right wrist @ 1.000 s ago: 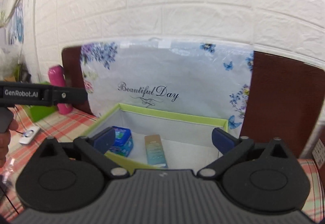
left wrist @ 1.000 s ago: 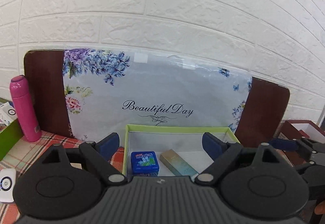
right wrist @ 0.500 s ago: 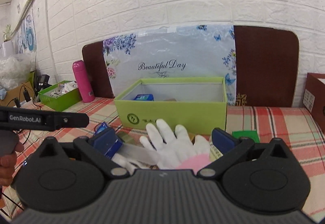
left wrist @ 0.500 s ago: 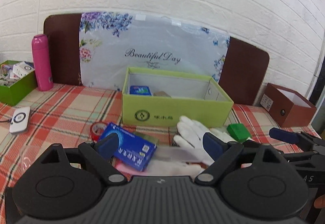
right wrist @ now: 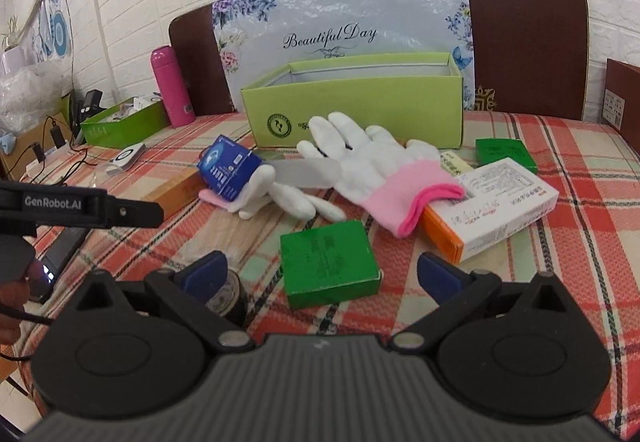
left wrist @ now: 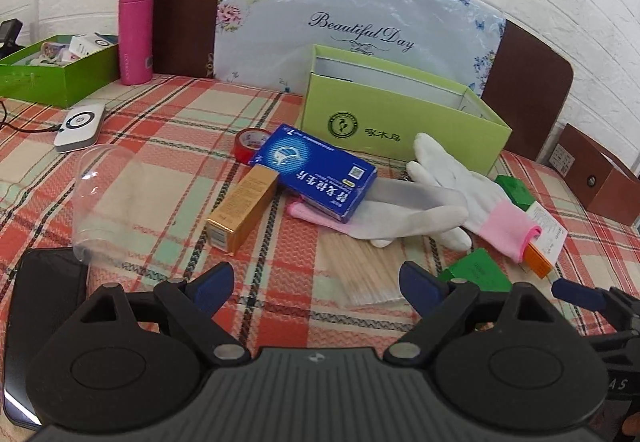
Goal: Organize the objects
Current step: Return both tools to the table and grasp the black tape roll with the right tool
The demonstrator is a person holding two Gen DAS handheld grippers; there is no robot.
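Observation:
A light green open box (left wrist: 400, 117) (right wrist: 360, 105) stands at the back of the plaid table. In front of it lie a blue box (left wrist: 316, 169) (right wrist: 230, 169), a gold box (left wrist: 242, 207), white gloves with pink cuffs (left wrist: 452, 185) (right wrist: 372, 169), green boxes (right wrist: 328, 262) (left wrist: 474, 270), a white and orange box (right wrist: 492, 201), red tape (left wrist: 250, 141) and a bundle of wooden sticks (left wrist: 364, 270). My left gripper (left wrist: 316, 284) is open and empty above the sticks. My right gripper (right wrist: 322, 274) is open and empty over the near green box.
A pink bottle (left wrist: 136, 29) and a green tray of items (left wrist: 52, 69) stand at the back left. A white device (left wrist: 80, 125), a clear plastic dome (left wrist: 108, 197) and a dark tablet (left wrist: 36, 306) lie at the left. A brown box (left wrist: 596, 173) sits at the right.
Both grippers have pulled back and away from the green box and tilted down. The table's loose objects have come into view. Both stay open and empty.

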